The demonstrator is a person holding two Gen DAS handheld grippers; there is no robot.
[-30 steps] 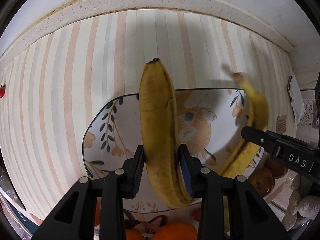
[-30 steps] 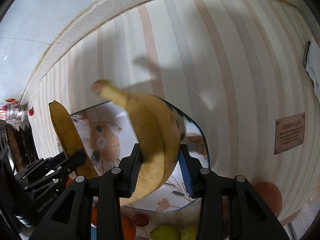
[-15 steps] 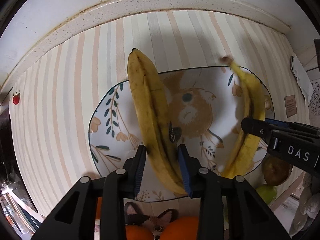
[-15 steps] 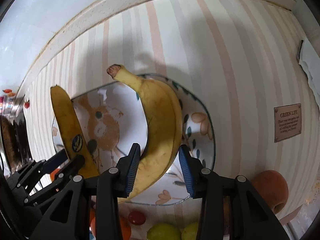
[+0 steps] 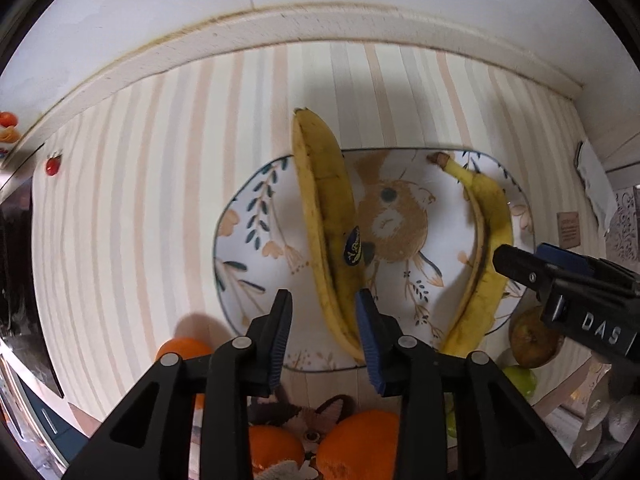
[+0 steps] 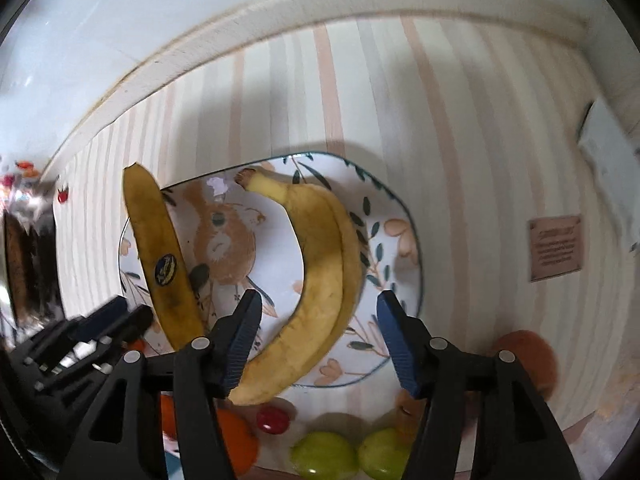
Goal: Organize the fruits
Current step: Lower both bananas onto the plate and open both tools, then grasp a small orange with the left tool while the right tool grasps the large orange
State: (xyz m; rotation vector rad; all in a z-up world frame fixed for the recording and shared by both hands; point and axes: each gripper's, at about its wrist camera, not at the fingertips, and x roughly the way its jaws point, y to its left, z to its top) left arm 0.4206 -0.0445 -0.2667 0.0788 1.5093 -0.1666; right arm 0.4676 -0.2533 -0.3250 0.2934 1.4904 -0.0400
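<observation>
Spreading apart, both pairs of fingers now stand wider than half a second ago, when each was clamped on a banana. The left gripper (image 5: 322, 312) is released: its left pad stands clear of the stickered banana (image 5: 326, 216), while the right pad sits right at the fruit's lower edge, contact unclear. The right gripper (image 6: 318, 320) is also released, with a clear gap on each side of the stemmed banana (image 6: 320, 276).

Both bananas now lie on the squirrel-pattern plate (image 5: 256, 248), set on a striped tablecloth (image 5: 140, 200). The stickered banana lies lengthwise over the plate's left-centre, its far tip reaching past the far rim, a dark blue oval label on its skin, which is deep yellow with brown flecks. The stemmed banana curves along the plate's right side, its brown stem pointing to the far rim and its near end overhanging the near rim. The two lie well apart, with the painted squirrel between them.

Oranges (image 5: 360, 436), green fruits (image 6: 324, 454) and a small red fruit (image 6: 273, 420) sit near the plate's near edge.
</observation>
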